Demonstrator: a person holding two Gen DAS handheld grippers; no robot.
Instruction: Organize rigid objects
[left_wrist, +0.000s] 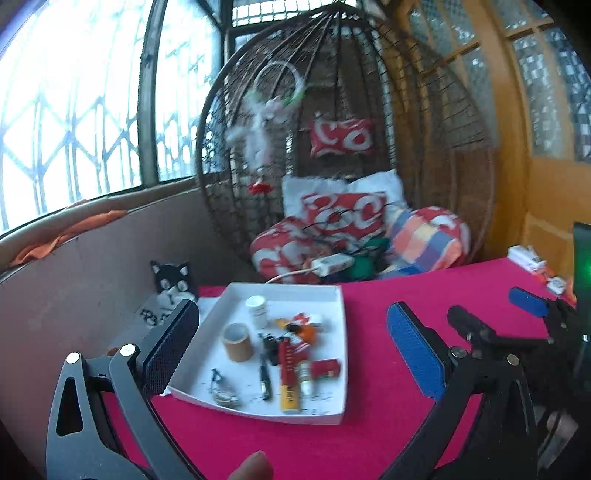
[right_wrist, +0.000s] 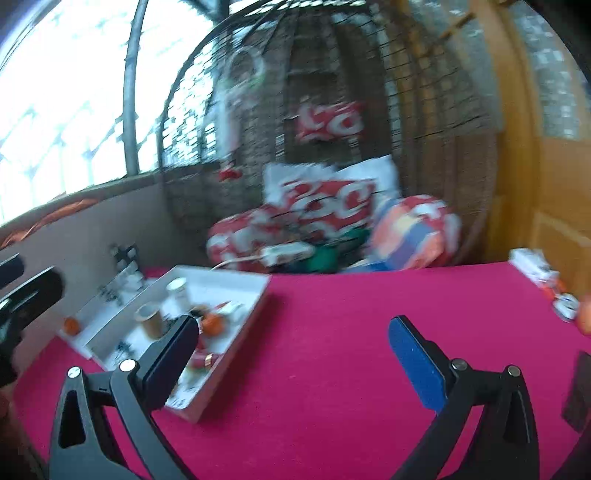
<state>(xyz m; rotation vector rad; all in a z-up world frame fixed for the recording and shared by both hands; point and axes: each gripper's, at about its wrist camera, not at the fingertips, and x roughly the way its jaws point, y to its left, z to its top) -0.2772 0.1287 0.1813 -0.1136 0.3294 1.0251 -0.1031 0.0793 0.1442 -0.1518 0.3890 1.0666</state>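
Only large white letters resembling "Co" show on the red cushions (left_wrist: 341, 137); nothing else is legible.

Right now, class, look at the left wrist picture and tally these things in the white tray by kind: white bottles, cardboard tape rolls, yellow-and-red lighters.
White bottle: 1
Cardboard tape roll: 1
Yellow-and-red lighter: 1
Total: 3, all inside the white tray; the other small pieces are too blurred to sort.

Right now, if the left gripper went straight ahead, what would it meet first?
Most likely the white tray: the open left gripper frames it, with the yellow lighter and tape roll nearest in line. Depth is unclear; aimed higher, it could pass over them.
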